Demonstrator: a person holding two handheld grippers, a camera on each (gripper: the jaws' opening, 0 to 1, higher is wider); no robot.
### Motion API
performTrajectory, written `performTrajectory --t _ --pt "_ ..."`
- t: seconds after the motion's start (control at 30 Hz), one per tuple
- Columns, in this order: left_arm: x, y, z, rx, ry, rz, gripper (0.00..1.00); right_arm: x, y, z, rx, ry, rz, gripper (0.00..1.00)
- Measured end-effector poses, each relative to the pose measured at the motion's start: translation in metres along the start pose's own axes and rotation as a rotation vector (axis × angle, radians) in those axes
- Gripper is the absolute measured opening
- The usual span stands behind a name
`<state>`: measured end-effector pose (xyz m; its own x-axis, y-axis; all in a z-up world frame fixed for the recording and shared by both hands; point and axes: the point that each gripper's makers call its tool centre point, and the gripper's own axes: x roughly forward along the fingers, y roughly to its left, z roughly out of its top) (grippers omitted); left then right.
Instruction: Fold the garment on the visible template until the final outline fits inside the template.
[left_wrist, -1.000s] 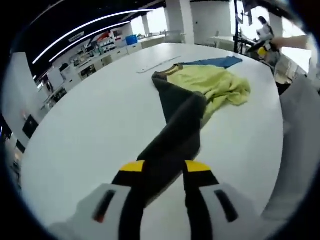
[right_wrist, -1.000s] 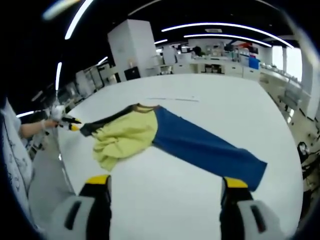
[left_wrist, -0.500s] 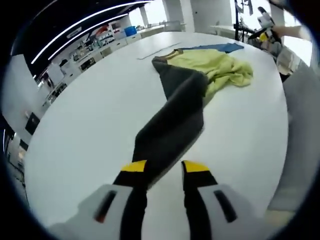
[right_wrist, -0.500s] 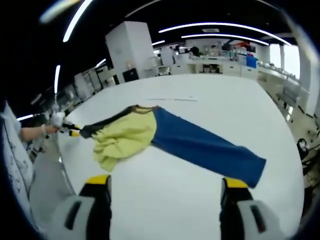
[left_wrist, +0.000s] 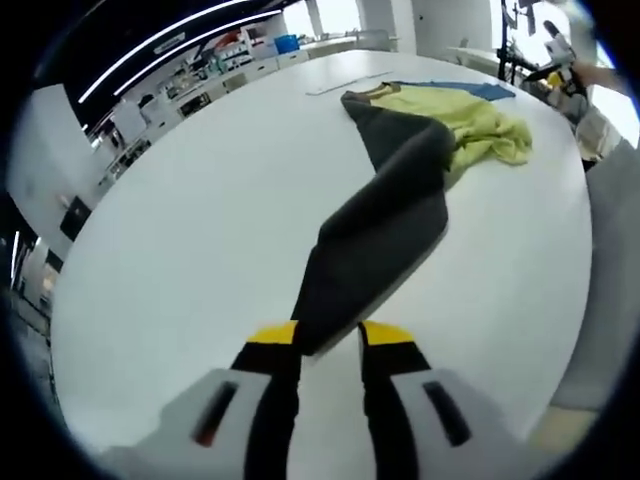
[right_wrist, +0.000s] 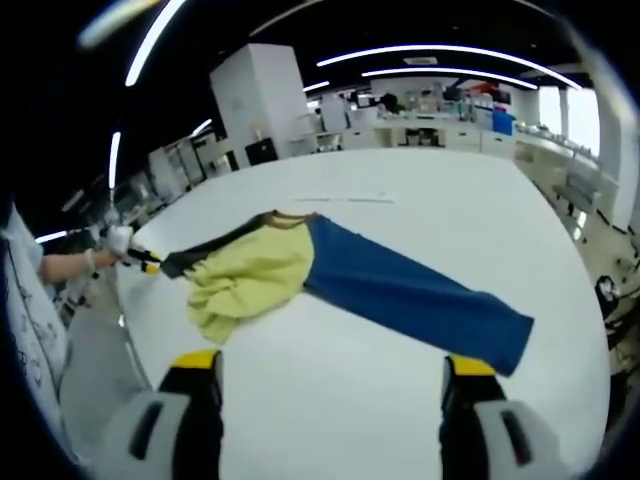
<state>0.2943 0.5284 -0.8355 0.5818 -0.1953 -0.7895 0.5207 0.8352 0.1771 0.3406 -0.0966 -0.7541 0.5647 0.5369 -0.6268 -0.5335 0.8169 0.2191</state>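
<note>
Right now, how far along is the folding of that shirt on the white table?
Barely started. Nothing is folded: the yellow body lies bunched and the blue sleeve is stretched flat on the white table. In hand: the left hand-held gripper is shut on the dark sleeve, pulling it out. The right hand-held gripper is open. Smoothing, folding and fitting remain.

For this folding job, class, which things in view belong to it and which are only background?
Part of the job:
- garment, with dark sleeve, yellow body, blue sleeve
- left gripper, shut on the dark sleeve
- right gripper, open
- white table

Background:
- white cabinet
- ceiling lights
</note>
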Motion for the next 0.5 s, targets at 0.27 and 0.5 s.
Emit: performTrajectory --t 0.27,0.5 --pt "0.000 0.000 -0.004 -0.023 0.016 0.001 0.02 -0.002 -0.002 -0.001 -0.002 0.001 -0.004 0.91" --pt "-0.009 0.000 0.000 -0.093 0.004 0.001 0.00 -0.004 0.001 0.000 0.001 -0.008 0.000 0.91"
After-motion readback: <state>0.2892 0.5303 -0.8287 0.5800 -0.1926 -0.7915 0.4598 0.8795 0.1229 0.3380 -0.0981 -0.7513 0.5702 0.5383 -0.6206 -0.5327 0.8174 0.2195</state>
